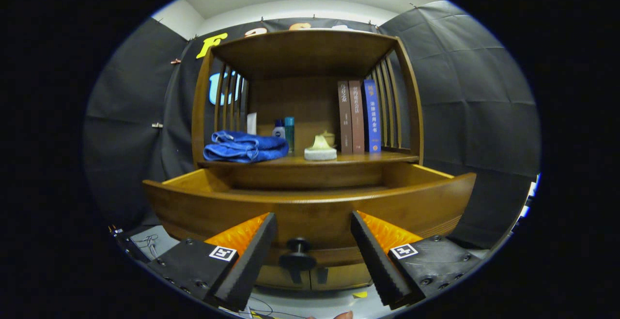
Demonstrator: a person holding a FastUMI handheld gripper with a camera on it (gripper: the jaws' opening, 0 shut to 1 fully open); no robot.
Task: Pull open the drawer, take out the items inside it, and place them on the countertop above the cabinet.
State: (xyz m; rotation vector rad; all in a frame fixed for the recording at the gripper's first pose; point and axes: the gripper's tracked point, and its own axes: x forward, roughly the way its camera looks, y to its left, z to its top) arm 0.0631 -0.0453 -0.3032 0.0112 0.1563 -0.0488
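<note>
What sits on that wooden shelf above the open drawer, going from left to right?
Blue towel → two small bottles → pale lidded dish → three upright books. Nearer, the open fingers flank the drawer knob without touching it.

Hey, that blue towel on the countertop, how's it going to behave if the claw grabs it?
The blue towel lies folded in soft layers, so it is probably floppy and would likely unfold or droop when lifted. It looks like plush cloth, so probably light and not slippery. The claw is open, its fingers either side of the drawer knob.
</note>
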